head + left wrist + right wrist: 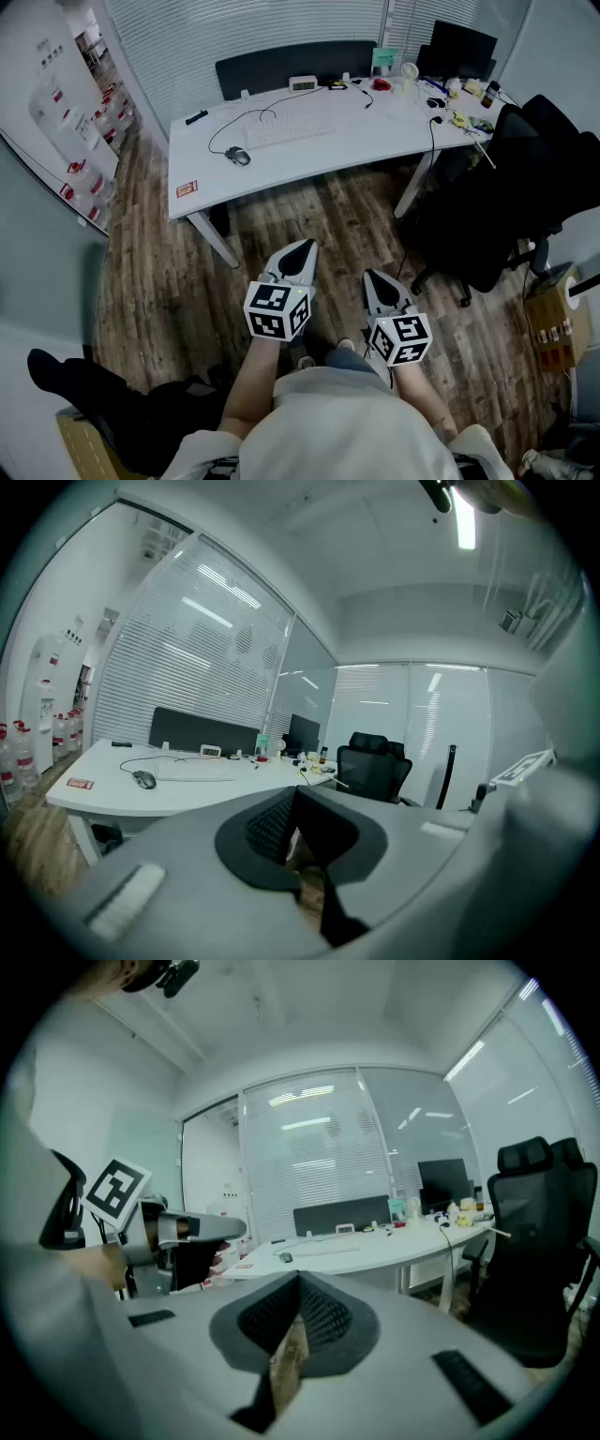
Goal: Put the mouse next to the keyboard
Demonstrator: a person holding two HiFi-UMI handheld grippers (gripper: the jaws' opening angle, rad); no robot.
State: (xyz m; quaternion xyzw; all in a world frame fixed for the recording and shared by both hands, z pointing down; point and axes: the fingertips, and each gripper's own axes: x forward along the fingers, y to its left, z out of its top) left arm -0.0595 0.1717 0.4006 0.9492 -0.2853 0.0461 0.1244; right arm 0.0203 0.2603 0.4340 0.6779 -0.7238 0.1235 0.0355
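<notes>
On the white bench (pixel 375 141), toward its left half: the mouse (pixel 237 156), dark, small and corded. Lies just beside the near-left corner of the pale keyboard (pixel 288 128). Trails a thin black cord in a loop toward the bench's back edge. Farther left on the same bench: a red-and-white card (pixel 187 188) at the front corner and a slim black item (pixel 196 117), perhaps a remote, too small to make out, by the rear edge. Behind the keyboard: a small white clock (pixel 302 83), set against a dark divider panel (pixel 295 64). At the bench's right end: a black monitor (pixel 457 47) amid small clutter. Beside that end: black office chairs (pixel 525 178), standing on the wooden floor (pixel 309 206). Along the far left wall: rows of water bottles (pixel 19 757). Well apart from the bench, low over the floor and in front of the person's lap: the left gripper (pixel 298 258) and the right gripper (pixel 380 286), side by side, each aimed toward the bench. Left jaws: pressed together at the tips, nothing between them. Right jaws: likewise fully closed, holding nothing.
</notes>
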